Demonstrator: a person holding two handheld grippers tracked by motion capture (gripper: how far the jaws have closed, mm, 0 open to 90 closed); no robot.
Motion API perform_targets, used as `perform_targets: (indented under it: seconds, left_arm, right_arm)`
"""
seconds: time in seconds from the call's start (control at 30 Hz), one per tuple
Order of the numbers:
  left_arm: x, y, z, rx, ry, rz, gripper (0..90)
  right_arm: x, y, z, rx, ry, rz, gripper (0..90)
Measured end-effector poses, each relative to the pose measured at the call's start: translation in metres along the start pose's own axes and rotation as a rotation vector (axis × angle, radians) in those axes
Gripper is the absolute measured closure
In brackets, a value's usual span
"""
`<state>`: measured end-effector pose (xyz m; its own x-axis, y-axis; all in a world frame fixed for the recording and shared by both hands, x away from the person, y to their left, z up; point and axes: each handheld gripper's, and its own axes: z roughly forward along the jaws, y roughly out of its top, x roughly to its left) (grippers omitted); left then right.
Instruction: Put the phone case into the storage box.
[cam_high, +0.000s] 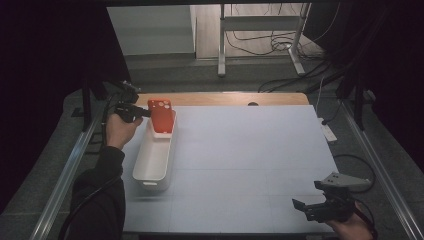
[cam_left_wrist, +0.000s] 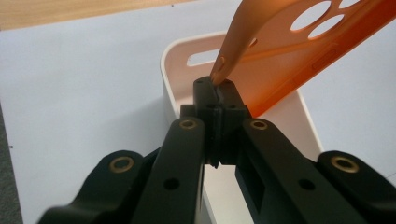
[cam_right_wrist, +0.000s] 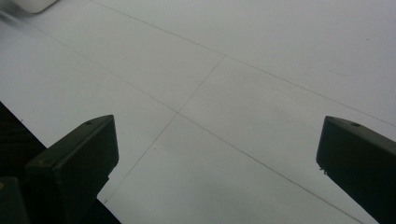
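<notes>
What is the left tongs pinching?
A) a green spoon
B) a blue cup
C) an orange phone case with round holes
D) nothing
C: the left tongs are shut on the edge of the orange phone case with round holes, held above the long white plastic bin.

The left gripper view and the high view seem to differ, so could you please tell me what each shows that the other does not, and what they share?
Left gripper view: the left gripper in close-up, jaws shut on the edge of the orange phone case, and a handle slot in the end wall of the white bin.

High view: the right gripper with open jaws over the near right of the table, the person's dark sleeve, and the floor with cables beyond.

Both: the case held over the bin's far end, on the pale table.
</notes>
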<state>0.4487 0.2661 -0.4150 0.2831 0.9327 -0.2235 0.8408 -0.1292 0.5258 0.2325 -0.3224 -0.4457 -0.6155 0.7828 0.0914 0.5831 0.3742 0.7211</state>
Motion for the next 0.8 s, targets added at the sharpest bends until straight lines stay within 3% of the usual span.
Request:
perform_targets:
  seconds: [0.8]
  left_arm:
    - [0.002,-0.005,0.021,0.029,0.011,-0.013,88.5]
  right_arm:
    - [0.000,0.000,0.001,0.009,0.004,-0.003,0.0]
